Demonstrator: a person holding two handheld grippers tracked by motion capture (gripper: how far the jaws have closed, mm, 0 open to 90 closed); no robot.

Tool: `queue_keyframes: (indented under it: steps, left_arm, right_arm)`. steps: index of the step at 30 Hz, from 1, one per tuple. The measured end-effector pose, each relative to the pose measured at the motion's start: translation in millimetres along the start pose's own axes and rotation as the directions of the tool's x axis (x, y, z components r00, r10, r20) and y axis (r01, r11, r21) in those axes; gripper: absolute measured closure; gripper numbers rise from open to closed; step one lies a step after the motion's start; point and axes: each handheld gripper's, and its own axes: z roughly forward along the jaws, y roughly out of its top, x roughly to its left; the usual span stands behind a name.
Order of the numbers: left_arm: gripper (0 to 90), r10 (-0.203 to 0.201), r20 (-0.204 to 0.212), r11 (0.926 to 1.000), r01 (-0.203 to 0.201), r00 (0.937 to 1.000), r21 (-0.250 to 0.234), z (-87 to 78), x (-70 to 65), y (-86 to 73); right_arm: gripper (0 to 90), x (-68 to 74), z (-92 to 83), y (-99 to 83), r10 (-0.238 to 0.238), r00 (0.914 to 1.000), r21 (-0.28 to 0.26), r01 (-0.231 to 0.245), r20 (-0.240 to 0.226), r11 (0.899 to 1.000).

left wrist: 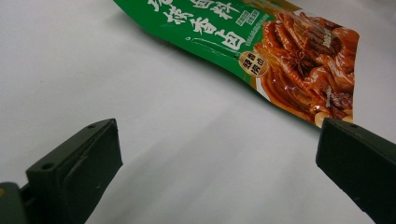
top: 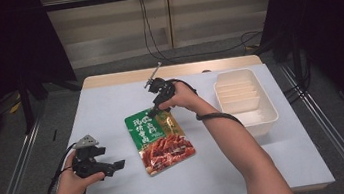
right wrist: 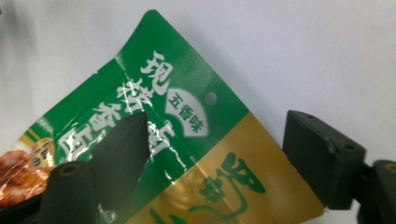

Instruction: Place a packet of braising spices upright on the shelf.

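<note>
Green pouch (top: 159, 140) lies mid-table (top: 111, 110), its far end hidden under the right gripper (top: 153, 110), jaws apart astride it, contact unclear. Left gripper (top: 116, 166) spread wide, near pouch, empty. White table, tray (top: 265, 115) at right, dark curtains around.

The green and gold foil food pouch (right wrist: 187, 140) bears white Chinese characters; a white badge (right wrist: 187, 112) toward its 12 o'clock end reads 五香味. A round gold seal (left wrist: 253, 64) beside the pictured meat carries characters too small to read surely.

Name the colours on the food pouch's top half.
Green with white characters, plus a gold panel on the food pouch; clearest in the right gripper view.
</note>
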Motion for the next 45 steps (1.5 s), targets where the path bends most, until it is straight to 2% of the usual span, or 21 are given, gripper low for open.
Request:
queue_keyframes:
  steps: [1,3,4,9,10,12,15,17,19,21,22,25,27,29,30,31,33,39,41,43,45]
  left_arm:
    - [0.0,0.001,-0.001,1.0000,-0.001,1.0000,0.000,0.3,-0.3,0.0]
    - [0.0,0.003,-0.001,1.0000,-0.003,1.0000,0.005,0.4,-0.4,0.2]
    - [0.0,0.000,0.000,1.0000,0.000,1.0000,0.003,0.8,-0.8,0.3]
    - [0.0,0.003,-0.006,1.0000,-0.003,1.0000,0.006,0.8,-0.9,0.7]
    - [0.0,0.003,-0.007,1.0000,-0.003,1.0000,0.004,0.2,-0.9,0.9]
    - [0.0,0.003,-0.008,1.0000,-0.003,1.0000,0.004,0.2,-0.7,0.9]
    - [0.0,0.002,-0.009,1.0000,-0.002,1.0000,0.005,0.4,-0.5,0.8]
    - [0.2,0.001,-0.008,1.0000,-0.001,1.0000,0.001,0.3,-0.6,0.8]
    - [0.2,-0.001,-0.009,1.0000,0.001,1.0000,0.002,0.1,-0.5,1.0]
    - [0.2,-0.001,-0.017,1.0000,0.001,0.9999,0.000,-0.4,-0.2,1.0]
    - [0.2,-0.001,-0.017,1.0000,0.001,0.9999,0.000,-0.4,-0.2,1.0]
    - [0.2,-0.002,-0.018,1.0000,0.002,0.9998,-0.004,-1.0,-0.1,1.0]
    - [0.2,-0.001,-0.014,1.0000,0.001,0.9999,-0.003,-1.4,0.4,1.2]
    - [0.2,-0.005,-0.016,1.0000,0.005,0.9999,-0.005,-1.4,0.4,1.2]
    - [0.3,-0.006,-0.015,1.0000,0.005,0.9999,-0.005,-1.6,0.6,1.3]
    - [0.4,-0.006,-0.014,1.0000,0.006,0.9999,-0.005,-1.8,0.6,1.4]
    - [0.4,-0.004,-0.017,1.0000,0.004,0.9998,-0.005,-2.1,0.6,1.4]
    - [0.4,-0.005,-0.015,1.0000,0.005,0.9999,-0.005,-2.2,-0.1,2.1]
    - [0.4,-0.006,-0.016,1.0000,0.006,0.9999,-0.005,-2.0,-0.1,2.0]
    - [0.4,-0.010,-0.016,0.9999,0.010,0.9998,-0.014,-1.3,-0.4,1.8]
    - [0.4,-0.011,-0.021,0.9998,0.011,0.9997,-0.016,-1.4,-1.0,1.9]
  right_arm:
    - [34.0,1.4,-1.7,-0.2,0.003,0.9997,0.017,-0.003,-0.023,1.000]
    - [33.0,3.3,-2.0,-0.7,-0.004,0.9997,0.040,0.005,-0.025,0.999]
    - [34.6,6.6,-1.0,-1.2,-0.039,0.9992,0.068,0.040,-0.011,0.997]
    - [40.5,11.7,0.1,-0.5,-0.056,0.9984,0.096,0.056,-0.009,0.994]
    - [45.2,11.8,-1.3,0.6,-0.070,0.9974,0.098,0.071,-0.014,0.993]
    - [49.9,13.4,-3.2,1.7,-0.062,0.9979,0.113,0.064,-0.016,0.992]
    - [64.5,14.1,-7.9,3.0,-0.082,0.9965,0.144,0.083,-0.013,0.986]
    - [77.1,14.6,-10.8,3.6,-0.094,0.9950,0.167,0.098,-0.032,0.981]
    - [81.1,15.4,-11.3,3.6,-0.097,0.9948,0.175,0.101,-0.031,0.979]
    - [87.0,18.2,-11.2,4.2,-0.121,0.9920,0.200,0.126,-0.036,0.972]
    - [88.1,19.1,-12.1,5.3,-0.121,0.9919,0.219,0.126,-0.039,0.967]
    - [89.7,22.0,-13.6,7.0,-0.114,0.9930,0.234,0.118,-0.030,0.965]
    - [90.0,23.3,-16.9,8.7,-0.116,0.9929,0.256,0.119,-0.027,0.959]
    - [90.0,23.1,-21.1,9.9,-0.134,0.9907,0.285,0.135,-0.022,0.949]
    - [90.0,23.9,-23.3,10.1,-0.120,0.9927,0.294,0.118,-0.014,0.948]
    - [90.0,23.9,-28.0,9.9,-0.116,0.9932,0.319,0.112,-0.007,0.941]
    - [90.0,23.9,-30.6,9.7,-0.096,0.9954,0.323,0.091,-0.002,0.942]
    - [90.0,21.0,-44.9,4.2,-0.053,0.9986,0.351,0.052,-0.007,0.935]
    - [90.0,20.7,-53.9,3.1,-0.005,0.9999,0.353,0.008,-0.009,0.936]
    - [90.0,21.1,-56.9,3.1,0.011,0.9999,0.355,-0.008,-0.008,0.935]
    - [90.0,21.4,-63.7,3.5,0.055,0.9985,0.355,-0.050,-0.005,0.934]
